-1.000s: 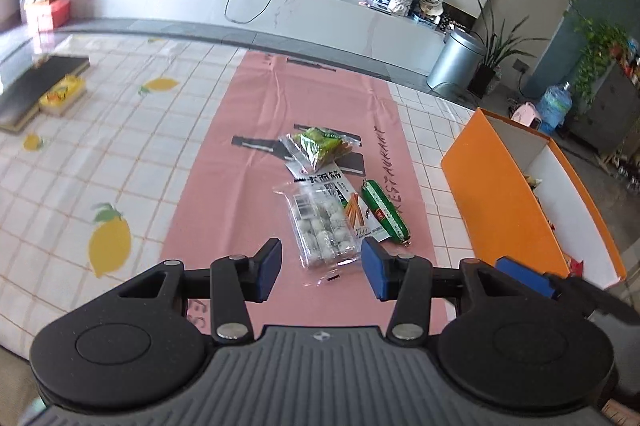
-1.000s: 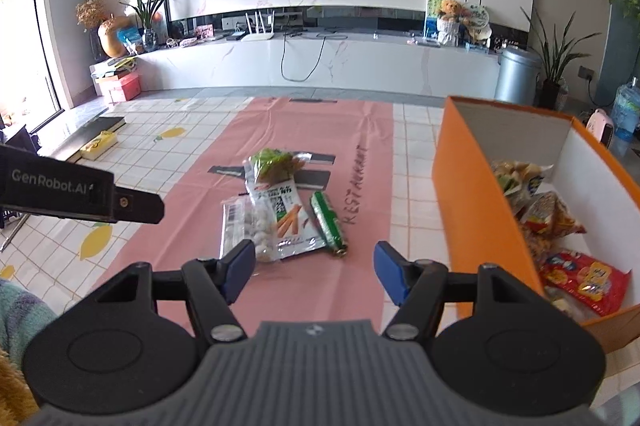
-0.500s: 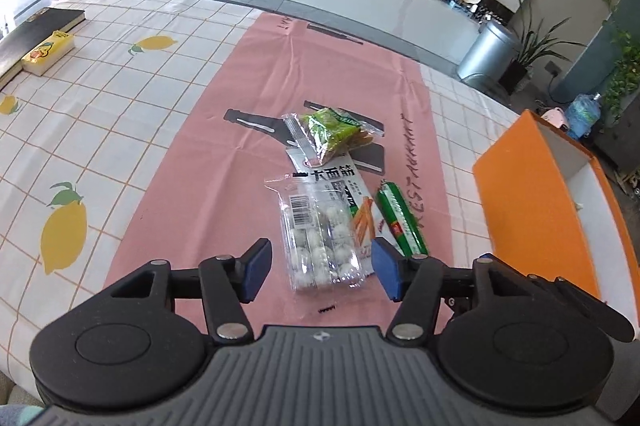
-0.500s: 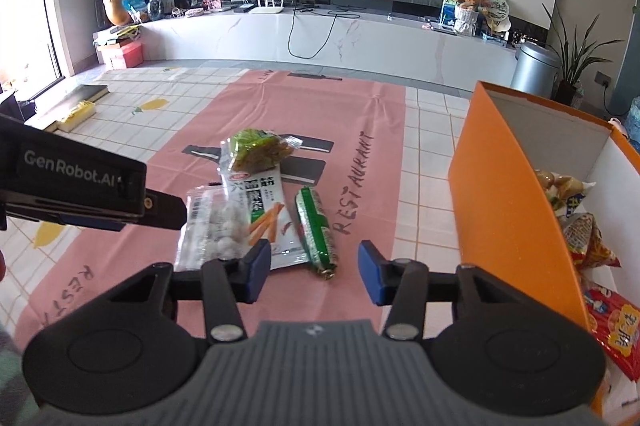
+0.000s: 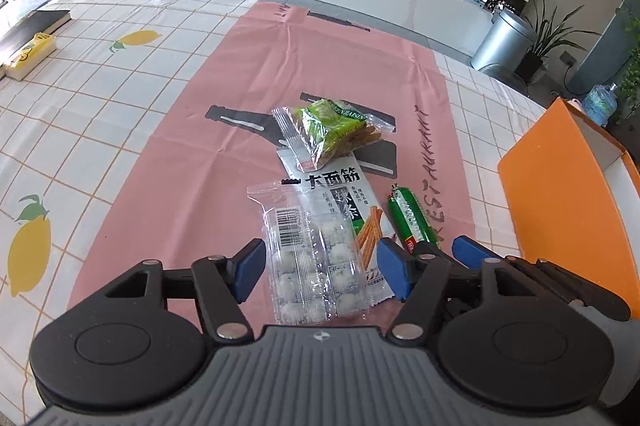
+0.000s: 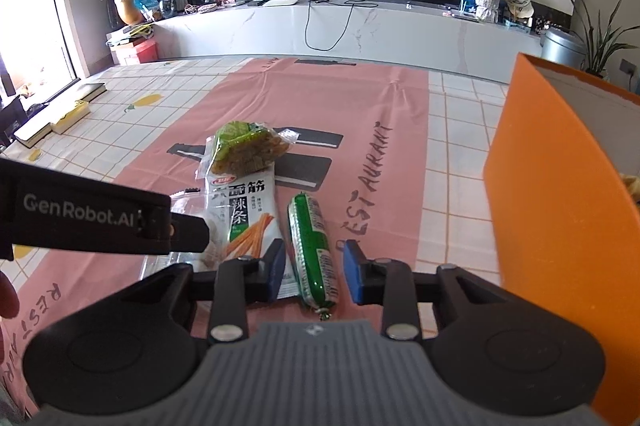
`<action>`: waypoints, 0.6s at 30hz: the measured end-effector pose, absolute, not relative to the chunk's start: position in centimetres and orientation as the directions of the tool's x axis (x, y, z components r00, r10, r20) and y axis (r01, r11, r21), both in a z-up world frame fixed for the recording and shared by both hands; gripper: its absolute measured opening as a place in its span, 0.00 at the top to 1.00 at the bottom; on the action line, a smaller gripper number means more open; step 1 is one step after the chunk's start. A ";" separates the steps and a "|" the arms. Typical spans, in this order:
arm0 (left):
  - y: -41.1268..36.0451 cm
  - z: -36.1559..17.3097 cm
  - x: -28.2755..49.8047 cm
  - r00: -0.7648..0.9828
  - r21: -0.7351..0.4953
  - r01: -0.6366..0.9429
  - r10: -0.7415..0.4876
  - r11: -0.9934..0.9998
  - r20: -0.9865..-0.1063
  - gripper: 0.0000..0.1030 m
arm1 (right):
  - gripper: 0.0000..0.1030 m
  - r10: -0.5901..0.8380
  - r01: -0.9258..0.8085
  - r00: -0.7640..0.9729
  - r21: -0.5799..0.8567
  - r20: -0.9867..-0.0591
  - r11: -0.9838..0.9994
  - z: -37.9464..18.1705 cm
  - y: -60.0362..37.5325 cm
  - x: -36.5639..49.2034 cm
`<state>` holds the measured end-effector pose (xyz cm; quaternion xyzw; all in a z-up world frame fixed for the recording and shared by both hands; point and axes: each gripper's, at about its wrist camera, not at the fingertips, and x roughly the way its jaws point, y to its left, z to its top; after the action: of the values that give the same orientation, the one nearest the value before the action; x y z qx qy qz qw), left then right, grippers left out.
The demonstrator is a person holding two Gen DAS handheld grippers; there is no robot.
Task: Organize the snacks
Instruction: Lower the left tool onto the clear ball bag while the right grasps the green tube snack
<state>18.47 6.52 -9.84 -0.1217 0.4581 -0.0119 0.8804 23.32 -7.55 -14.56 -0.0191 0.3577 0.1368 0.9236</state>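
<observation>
Several snacks lie on the pink mat (image 5: 200,146): a green cracker packet (image 5: 332,134), a white pack of spicy strips (image 5: 344,194), a green sausage (image 5: 412,218) and a clear packet of white balls (image 5: 316,254). My left gripper (image 5: 322,272) straddles the near end of the clear packet; its jaws are opening and the pads stand off it. In the right wrist view my right gripper (image 6: 315,276) has the green sausage (image 6: 312,246) between its closing jaws, with a small gap on each side. The left gripper's body (image 6: 100,222) hides most of the clear packet there.
An open orange box (image 5: 560,218) stands at the mat's right edge, its orange wall (image 6: 552,206) close beside my right gripper. A dark book and a yellow box (image 5: 28,50) lie at the far left of the lemon-print tablecloth. A low cabinet, a bin and plants stand beyond the table.
Both grippers came forward and down onto the snack pile. The left jaws widened around the clear packet. The right jaws narrowed around the green sausage.
</observation>
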 end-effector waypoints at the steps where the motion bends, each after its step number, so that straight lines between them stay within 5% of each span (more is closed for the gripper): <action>1: 6.5 -10.1 18.6 0.575 -0.220 -0.096 -0.126 0.971 -0.808 0.27 | 0.72 0.244 -0.268 0.704 0.069 -0.667 0.961 -14.7 -7.6 23.4; 18: 3.6 -11.9 20.2 0.532 -0.050 -0.120 0.022 0.992 -0.846 0.19 | 0.79 0.258 -0.254 0.691 0.107 -0.675 0.961 -16.0 -9.1 23.5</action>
<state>20.21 3.64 -11.91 -0.0508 0.4821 0.0404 0.8737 23.50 -9.15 -15.98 0.0028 0.3674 0.1392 0.9196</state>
